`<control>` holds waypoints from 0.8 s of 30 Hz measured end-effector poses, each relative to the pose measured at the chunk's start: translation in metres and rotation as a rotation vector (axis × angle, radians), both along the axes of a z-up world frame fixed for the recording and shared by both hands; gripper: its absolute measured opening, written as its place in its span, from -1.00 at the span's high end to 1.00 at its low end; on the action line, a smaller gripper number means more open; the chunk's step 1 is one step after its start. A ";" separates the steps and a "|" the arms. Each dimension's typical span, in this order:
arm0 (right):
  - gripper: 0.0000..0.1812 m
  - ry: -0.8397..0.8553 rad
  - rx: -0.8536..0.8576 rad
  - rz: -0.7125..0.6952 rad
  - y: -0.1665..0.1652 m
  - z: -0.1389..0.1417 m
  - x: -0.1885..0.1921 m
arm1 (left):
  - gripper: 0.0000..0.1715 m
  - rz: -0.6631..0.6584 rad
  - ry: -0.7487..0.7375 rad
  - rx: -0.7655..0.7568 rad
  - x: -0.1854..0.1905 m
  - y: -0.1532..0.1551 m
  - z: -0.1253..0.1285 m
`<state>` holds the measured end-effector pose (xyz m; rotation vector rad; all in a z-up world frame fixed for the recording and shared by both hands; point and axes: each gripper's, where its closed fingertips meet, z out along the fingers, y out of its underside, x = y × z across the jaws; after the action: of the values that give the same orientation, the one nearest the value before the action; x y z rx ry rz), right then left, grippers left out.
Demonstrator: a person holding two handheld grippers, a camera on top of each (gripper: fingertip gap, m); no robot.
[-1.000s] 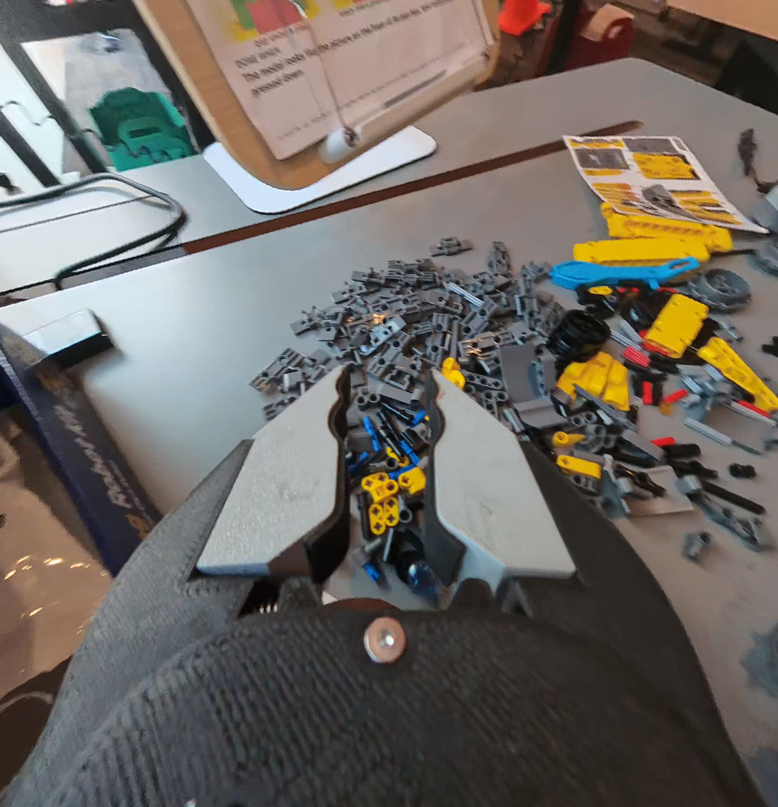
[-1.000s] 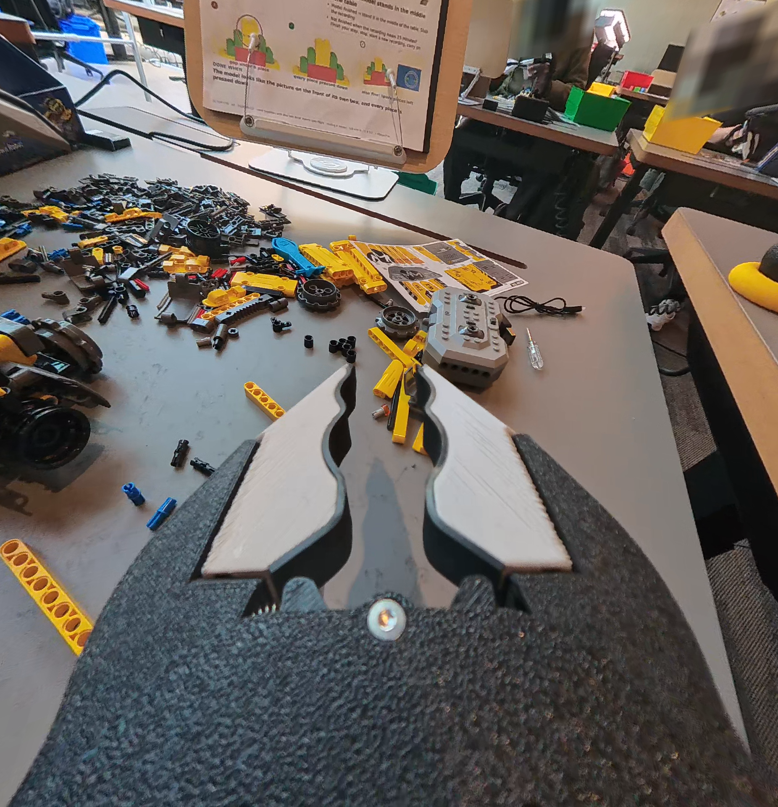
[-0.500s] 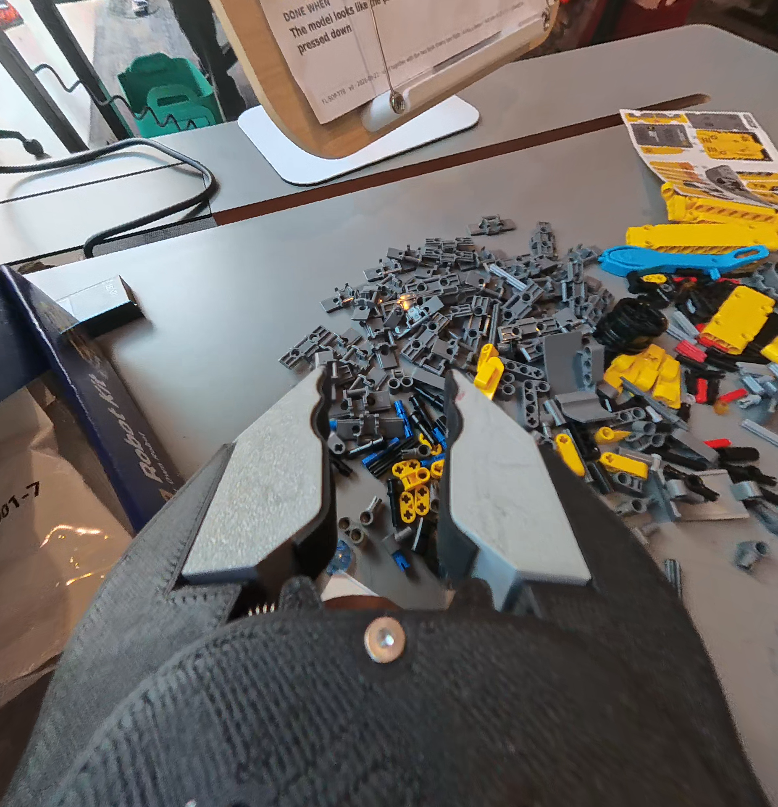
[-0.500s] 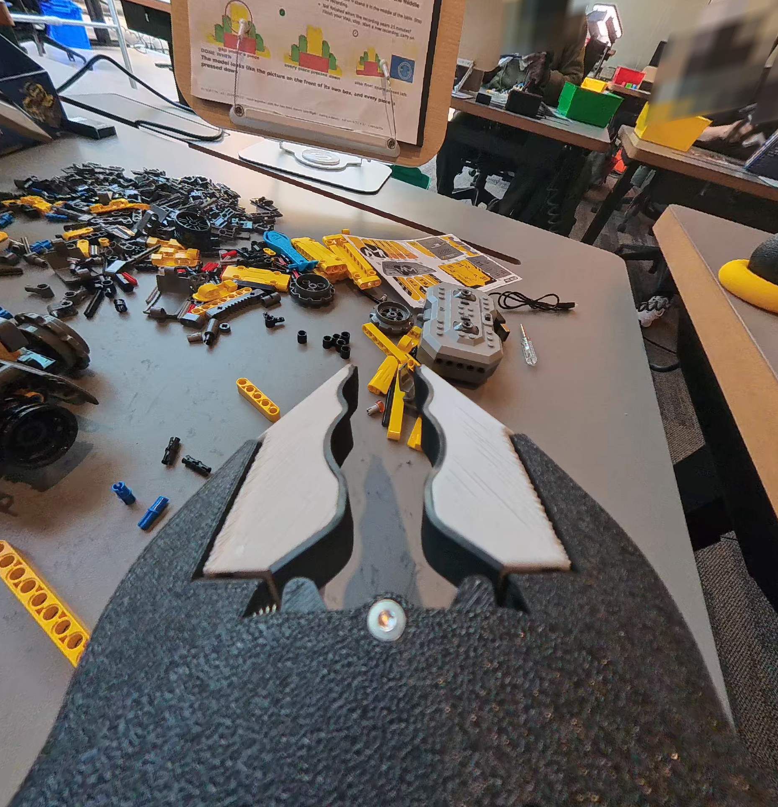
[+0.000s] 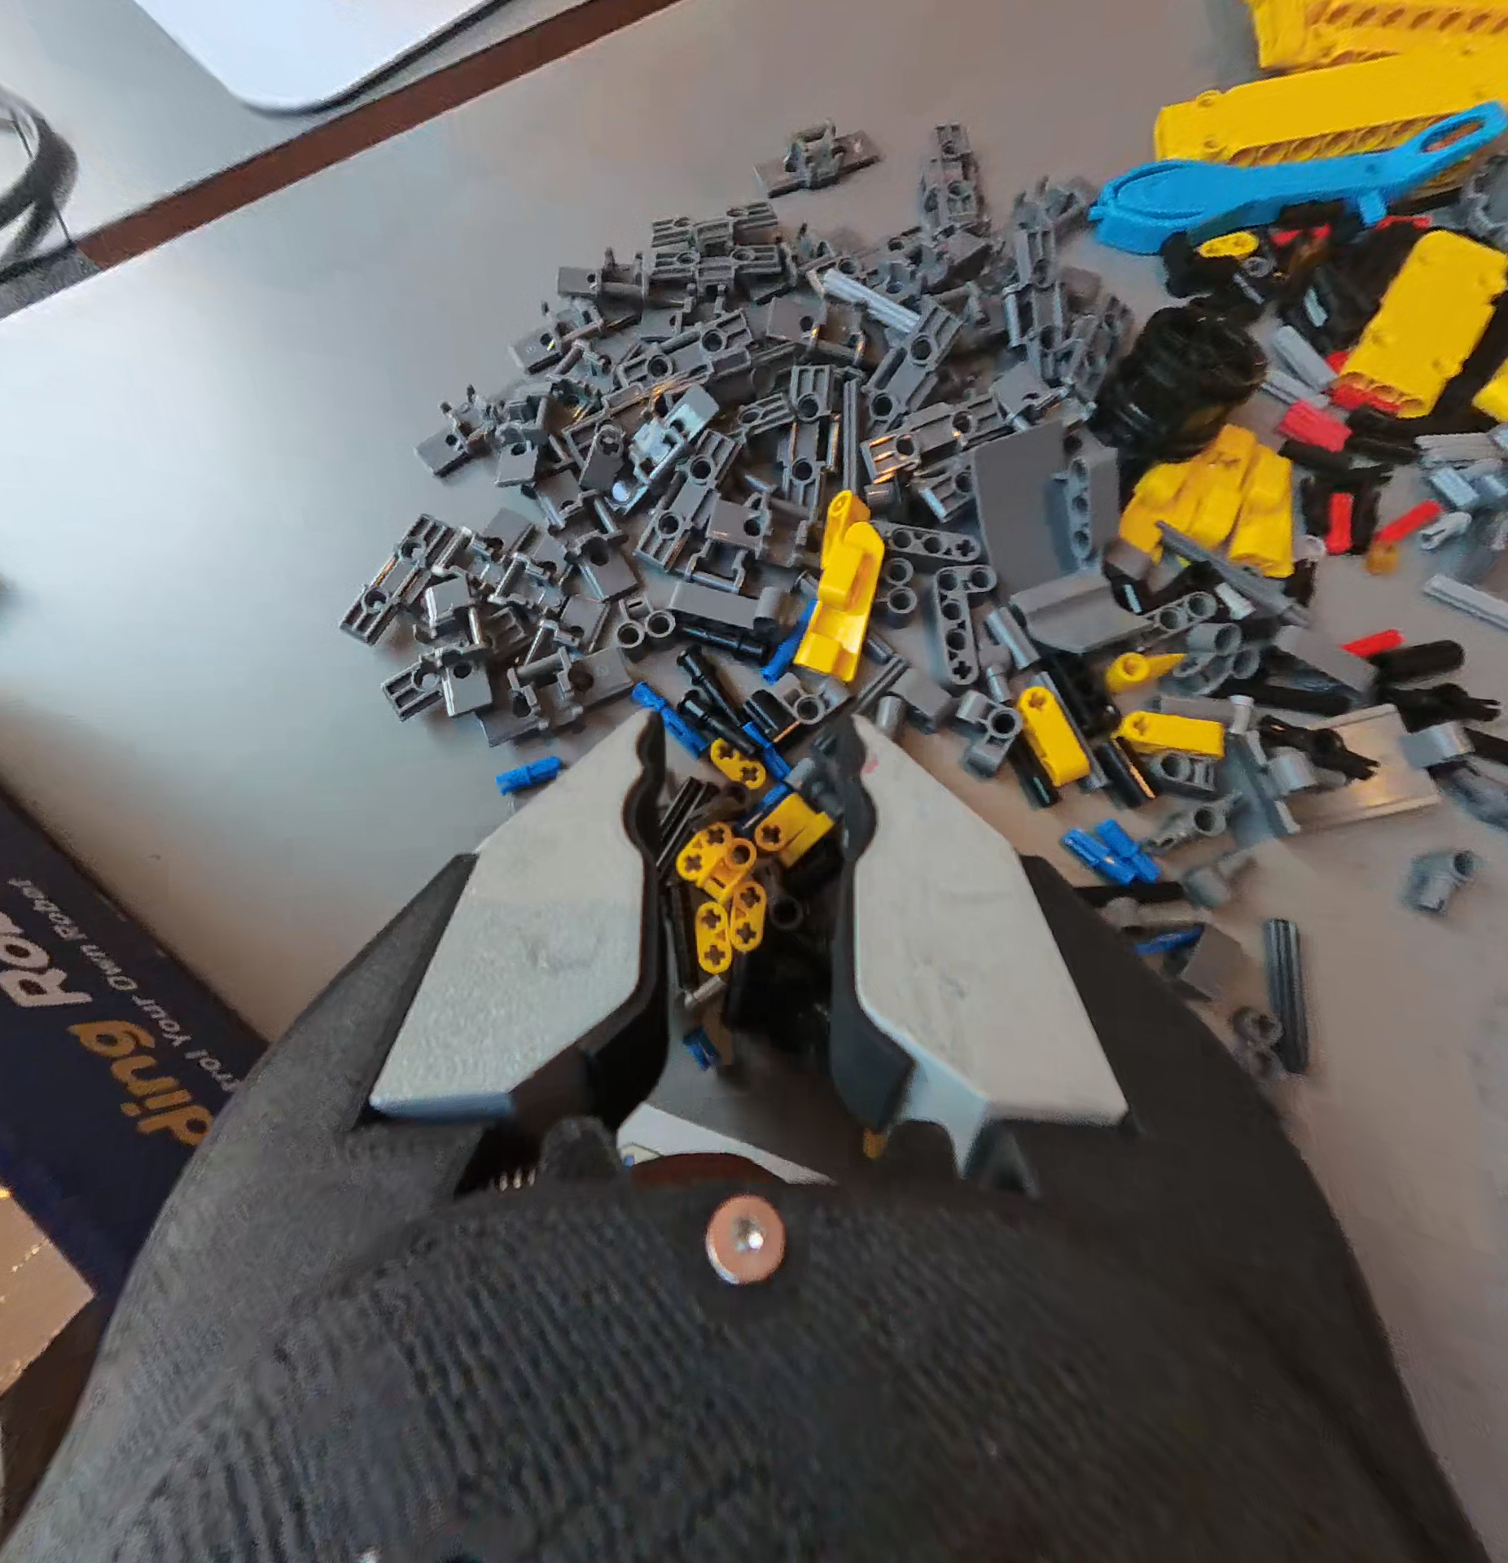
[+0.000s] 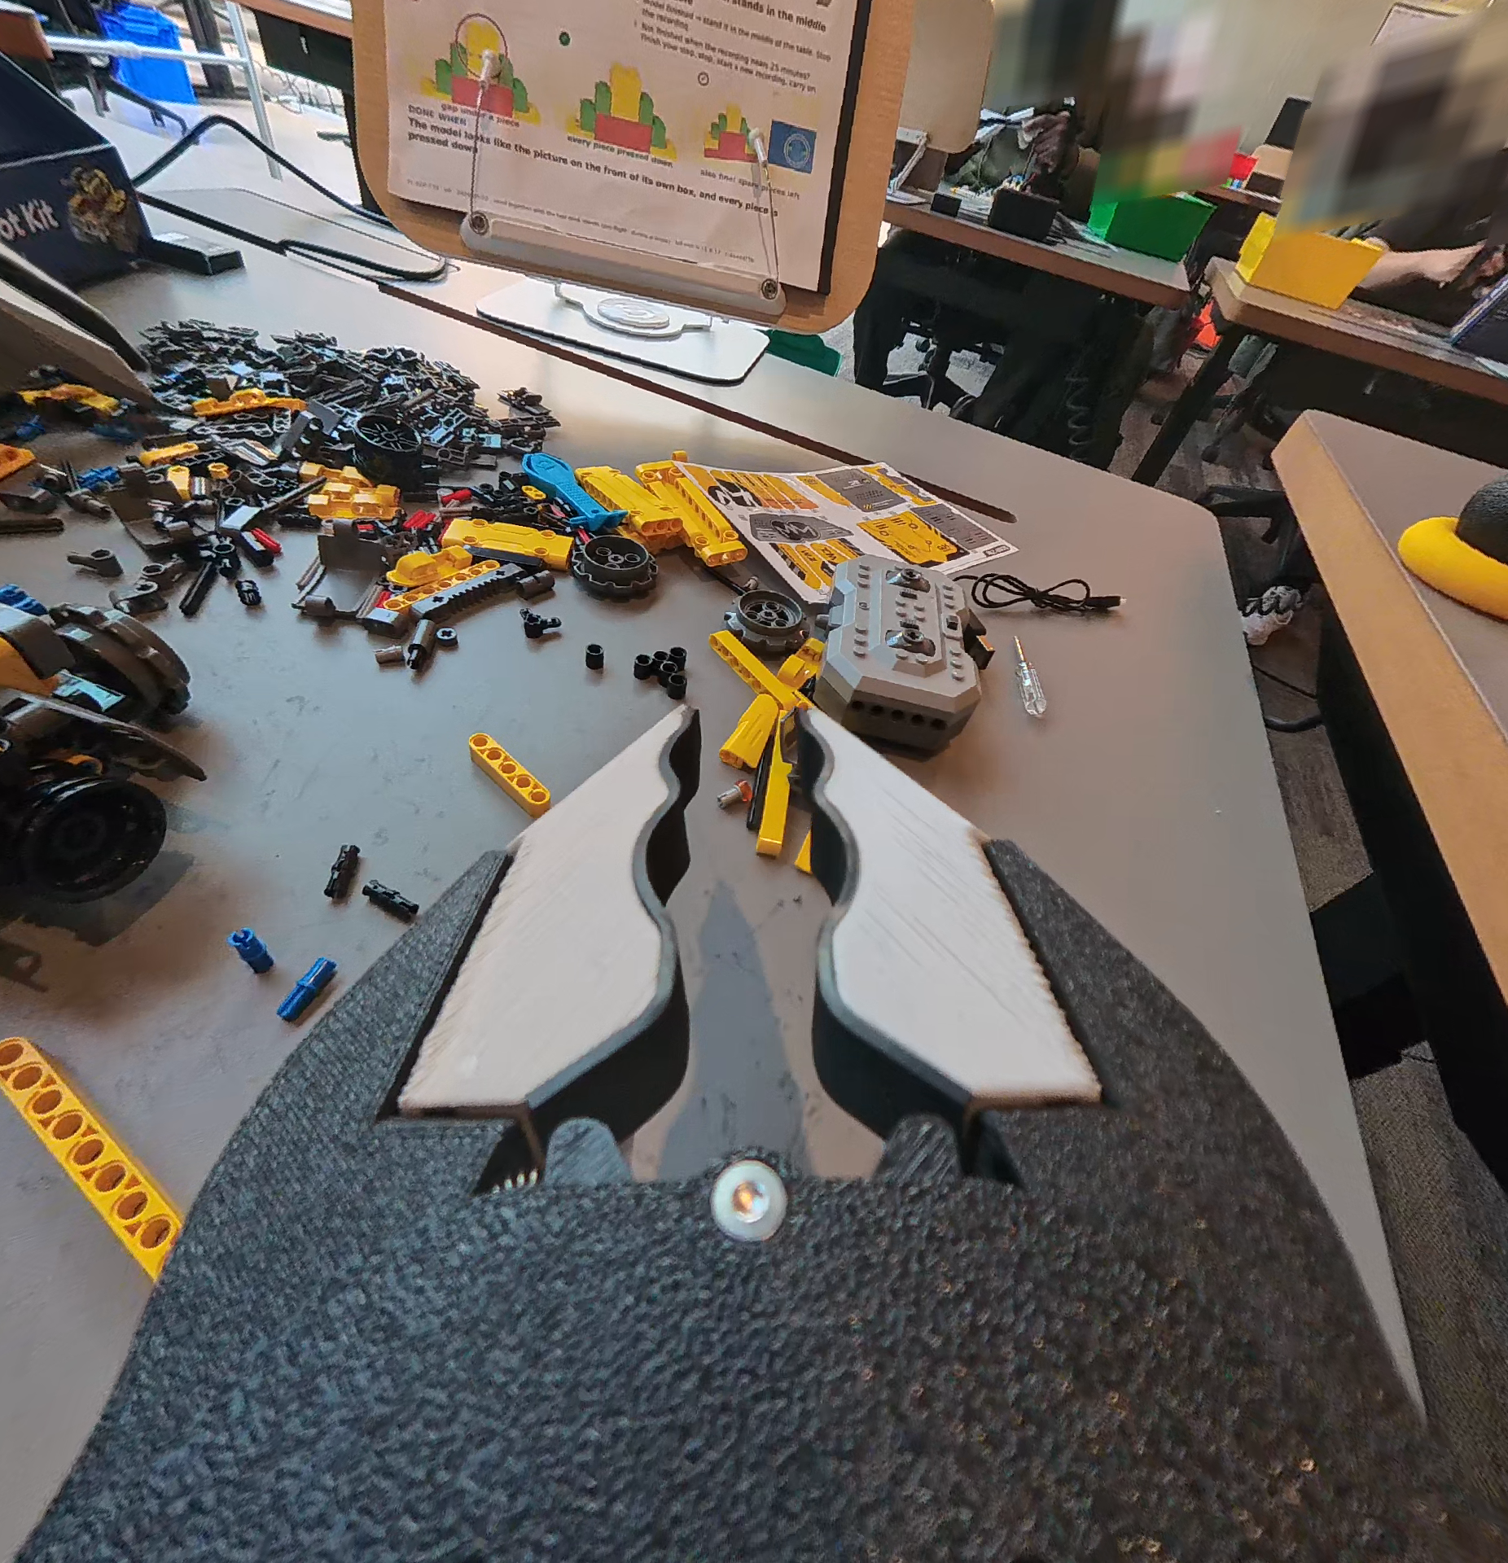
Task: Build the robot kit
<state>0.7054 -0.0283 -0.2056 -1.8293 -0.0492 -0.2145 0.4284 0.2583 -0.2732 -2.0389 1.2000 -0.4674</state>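
Two grippers are over a grey table [image 5: 226,423] strewn with building parts, and the pile [image 5: 734,406] of small grey parts serves as the marker for all that follows.

On the near edge of the pile, the left gripper [image 5: 751,736] has dropped low and close in the last second; the stand that filled the top of its view then is now gone but for its white base. Its jaws are part open and grip nothing. They straddle a clutch of yellow connectors [image 5: 721,880] mixed with black and blue pins; whether the tips touch them I cannot tell. A lone blue pin [image 5: 526,774] lies just left of the left tip, toward the dark box [image 5: 74,973]. Inside the pile, beyond the tips, sits a yellow bracket [image 5: 844,592]. Right of the pile are a black tyre [image 5: 1182,381] and, farther on, a blue tool [image 5: 1292,182].

Well to the right of the pile, the right gripper [image 6: 746,719] has hardly shifted. Its jaws are also part open and empty, above bare table. Thin yellow beams [image 6: 772,803] lie just past its tips, with a grey block [image 6: 899,651] touching them beyond. A short beam [image 6: 509,774] lies on the pile's side of the gripper, and a half-built model [image 6: 57,761] nearer than the pile. A printed sheet [image 6: 852,516] lies behind the block, and the stand [image 6: 632,127] rises behind the pile
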 end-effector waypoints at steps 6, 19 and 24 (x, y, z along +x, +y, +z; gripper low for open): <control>0.76 0.019 0.012 0.010 -0.001 0.002 0.000 | 0.72 -0.207 -0.042 -0.020 0.028 -0.025 0.010; 0.78 0.049 0.043 0.027 -0.003 0.006 -0.001 | 0.84 -0.246 0.065 -0.075 0.041 -0.026 -0.011; 0.78 0.055 0.058 0.028 -0.004 0.008 -0.001 | 0.94 -0.261 0.099 -0.058 0.040 -0.026 -0.007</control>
<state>0.7044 -0.0325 -0.1974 -1.7751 -0.0291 -0.1444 0.4680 0.2324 -0.2805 -1.9821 1.5393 -0.5352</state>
